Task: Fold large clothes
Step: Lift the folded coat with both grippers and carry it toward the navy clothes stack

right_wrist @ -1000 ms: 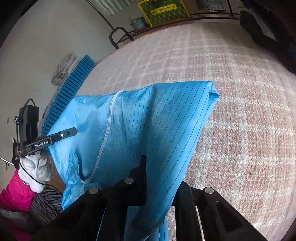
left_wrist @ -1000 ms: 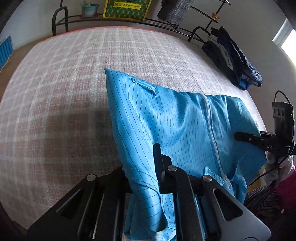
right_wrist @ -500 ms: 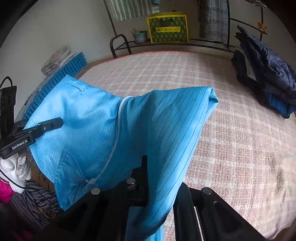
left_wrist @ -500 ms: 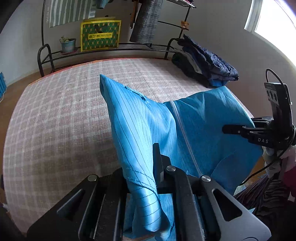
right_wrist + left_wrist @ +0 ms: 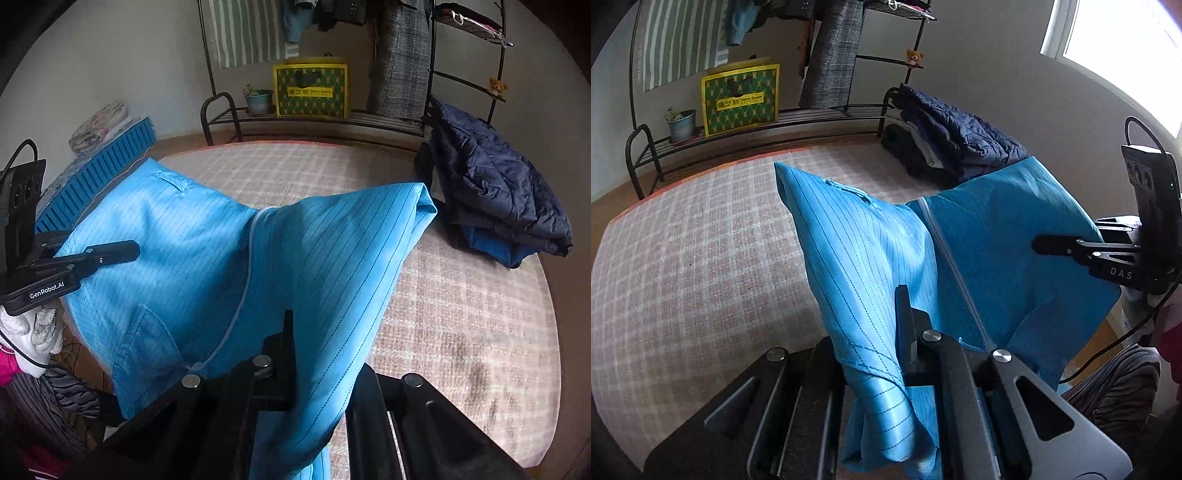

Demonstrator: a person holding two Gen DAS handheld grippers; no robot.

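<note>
Holding the blue striped garment (image 5: 871,258) aloft above the checked bed (image 5: 694,266), left gripper (image 5: 901,354) and right gripper (image 5: 314,365) fingers clamped on its edge, we judge folding barely begun, every fold remaining.

My big blue jacket (image 5: 871,258) is bright and shiny, with thin dark stripes. A pale zipper (image 5: 243,288) runs down its front, and it has a small flat pocket (image 5: 147,339) near the bottom. It is not lying flat. It hangs up in the air above the checked bed cover (image 5: 683,266), stretched wide and bunched into pointy corners.
</note>
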